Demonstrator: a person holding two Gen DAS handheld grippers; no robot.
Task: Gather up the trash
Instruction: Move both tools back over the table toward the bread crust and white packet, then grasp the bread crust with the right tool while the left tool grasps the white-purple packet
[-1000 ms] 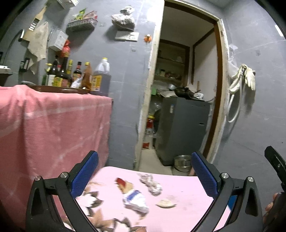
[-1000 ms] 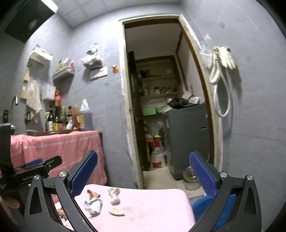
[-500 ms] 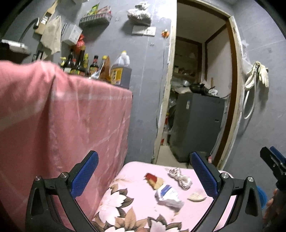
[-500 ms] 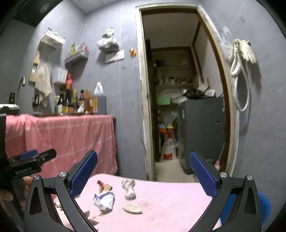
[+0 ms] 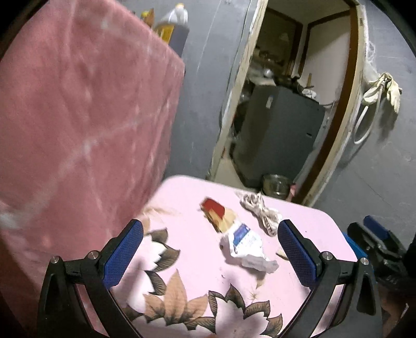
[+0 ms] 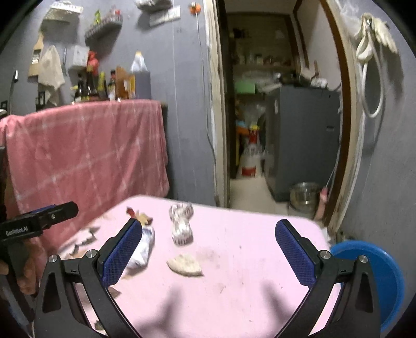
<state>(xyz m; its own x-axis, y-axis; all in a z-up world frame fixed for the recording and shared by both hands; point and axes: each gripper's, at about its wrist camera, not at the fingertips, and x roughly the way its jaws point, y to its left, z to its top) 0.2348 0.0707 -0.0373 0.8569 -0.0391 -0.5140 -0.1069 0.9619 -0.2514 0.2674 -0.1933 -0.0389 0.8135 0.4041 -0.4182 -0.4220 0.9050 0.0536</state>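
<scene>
Left wrist: we see left gripper [image 5: 210, 243] spread wide, empty, above pink table [image 5: 192, 249]; crumpled white wrapper [image 5: 247, 247] between its fingers, red scrap [image 5: 213, 208] and twisted white packet [image 5: 261, 213] farther back.

Right wrist: we see right gripper [image 6: 209, 245] apart, empty; tan scrap [image 6: 185, 264] between fingers on table; blue bin [image 6: 377, 275] at right edge.

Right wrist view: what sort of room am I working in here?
Probably a home kitchen: sauce and oil bottles on a pink-draped counter, wall racks, and a doorway to a pantry-like room with shelves.
</scene>
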